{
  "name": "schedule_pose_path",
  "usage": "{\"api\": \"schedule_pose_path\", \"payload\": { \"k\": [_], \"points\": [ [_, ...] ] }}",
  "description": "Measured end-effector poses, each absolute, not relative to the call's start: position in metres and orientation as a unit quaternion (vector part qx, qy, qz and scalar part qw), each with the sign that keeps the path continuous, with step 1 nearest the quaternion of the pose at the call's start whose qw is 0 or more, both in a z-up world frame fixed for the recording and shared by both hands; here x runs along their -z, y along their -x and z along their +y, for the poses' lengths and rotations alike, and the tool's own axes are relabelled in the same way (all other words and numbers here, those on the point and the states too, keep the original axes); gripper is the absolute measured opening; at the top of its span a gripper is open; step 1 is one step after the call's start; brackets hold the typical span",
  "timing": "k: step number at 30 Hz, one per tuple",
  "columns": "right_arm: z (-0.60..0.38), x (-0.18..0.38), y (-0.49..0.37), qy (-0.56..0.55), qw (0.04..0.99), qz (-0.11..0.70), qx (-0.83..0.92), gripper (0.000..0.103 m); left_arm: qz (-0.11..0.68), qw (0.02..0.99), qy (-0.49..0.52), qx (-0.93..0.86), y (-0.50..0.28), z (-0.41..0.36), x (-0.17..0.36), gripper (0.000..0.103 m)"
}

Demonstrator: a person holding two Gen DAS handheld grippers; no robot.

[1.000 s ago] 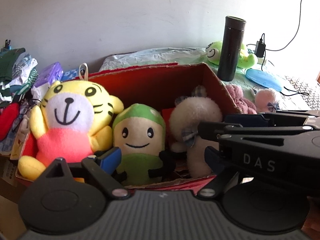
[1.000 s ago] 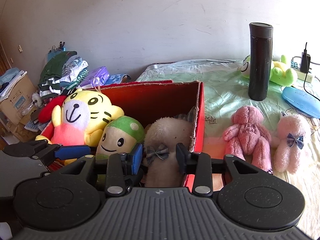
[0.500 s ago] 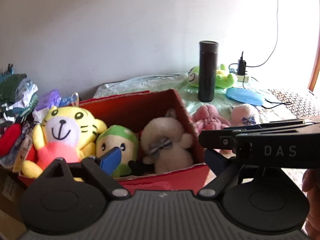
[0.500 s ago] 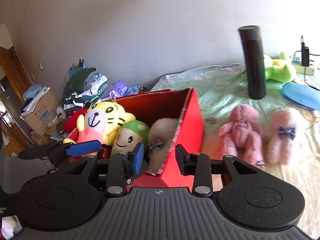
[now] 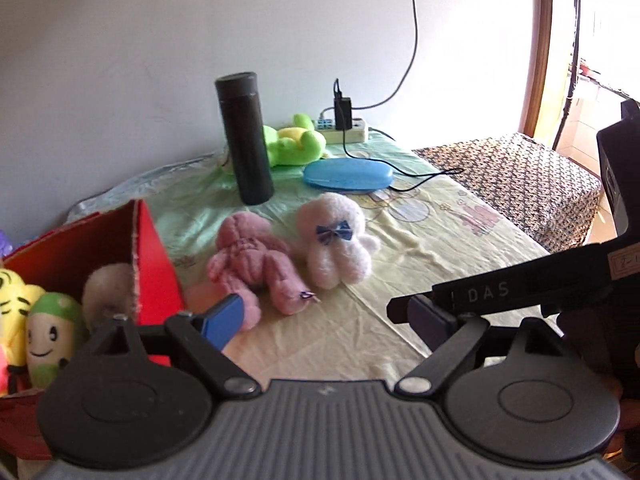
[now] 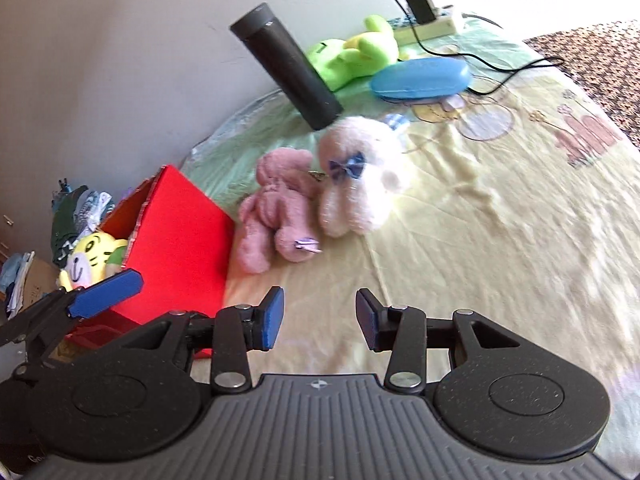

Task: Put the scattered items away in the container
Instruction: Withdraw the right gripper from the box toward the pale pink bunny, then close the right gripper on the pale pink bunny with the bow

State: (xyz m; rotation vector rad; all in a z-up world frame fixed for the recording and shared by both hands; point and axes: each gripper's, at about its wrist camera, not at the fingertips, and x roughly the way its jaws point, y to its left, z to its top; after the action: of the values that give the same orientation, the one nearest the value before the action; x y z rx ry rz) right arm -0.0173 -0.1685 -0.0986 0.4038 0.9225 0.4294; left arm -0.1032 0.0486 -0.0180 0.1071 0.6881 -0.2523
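A red cardboard box (image 5: pixel 154 256) (image 6: pixel 176 236) stands at the left and holds a yellow tiger plush (image 6: pixel 90 258), a green-capped plush (image 5: pixel 48 334) and a cream plush (image 5: pixel 110 292). A pink plush (image 5: pixel 252 260) (image 6: pixel 276 208) and a pale pink plush with a blue bow (image 5: pixel 334 240) (image 6: pixel 356 176) lie side by side on the yellow sheet, right of the box. My left gripper (image 5: pixel 324 316) is open and empty, near the pink plush. My right gripper (image 6: pixel 320 316) is open and empty, short of both plushes.
A black flask (image 5: pixel 244 138) stands behind the plushes. A green frog plush (image 5: pixel 294 144), a blue case (image 5: pixel 348 174), a power strip with charger (image 5: pixel 344 120) and a black cable lie farther back. Piled clothes (image 6: pixel 76 216) sit left of the box.
Both grippers have swung right, away from the box and toward the two pink plushes. The right gripper has opened wider and tilted.
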Motion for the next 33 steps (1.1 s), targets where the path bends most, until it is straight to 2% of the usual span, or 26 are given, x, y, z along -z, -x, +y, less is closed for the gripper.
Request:
{"api": "schedule_pose_path", "payload": {
  "k": [12,14,18,23,25,33],
  "points": [
    [-0.224,0.137,-0.015,-0.248,0.828,0.471,-0.174,0.044,0.374,0.914,0.046,0.149,0.016,0.044,0.063,0.088],
    [-0.227,0.141,-0.030,-0.262,0.822,0.475,-0.175,0.043,0.379,0.913,0.046,0.146,-0.004,0.043,0.067,0.084],
    [-0.226,0.146,-0.059,-0.289,0.808,0.478,-0.188,0.043,0.389,0.906,0.068,0.153,-0.031,0.046,0.078,0.083],
    [-0.227,0.155,-0.092,-0.341,0.782,0.489,-0.183,0.043,0.431,0.877,0.153,0.150,-0.055,0.069,0.101,0.067],
    [-0.226,0.156,-0.103,-0.359,0.772,0.491,-0.183,0.043,0.431,0.874,0.167,0.149,-0.057,0.073,0.103,0.064],
    [-0.206,0.150,-0.142,-0.343,0.766,0.497,-0.221,0.048,0.443,0.869,0.157,0.154,-0.068,0.061,0.105,0.066]
  ]
}}
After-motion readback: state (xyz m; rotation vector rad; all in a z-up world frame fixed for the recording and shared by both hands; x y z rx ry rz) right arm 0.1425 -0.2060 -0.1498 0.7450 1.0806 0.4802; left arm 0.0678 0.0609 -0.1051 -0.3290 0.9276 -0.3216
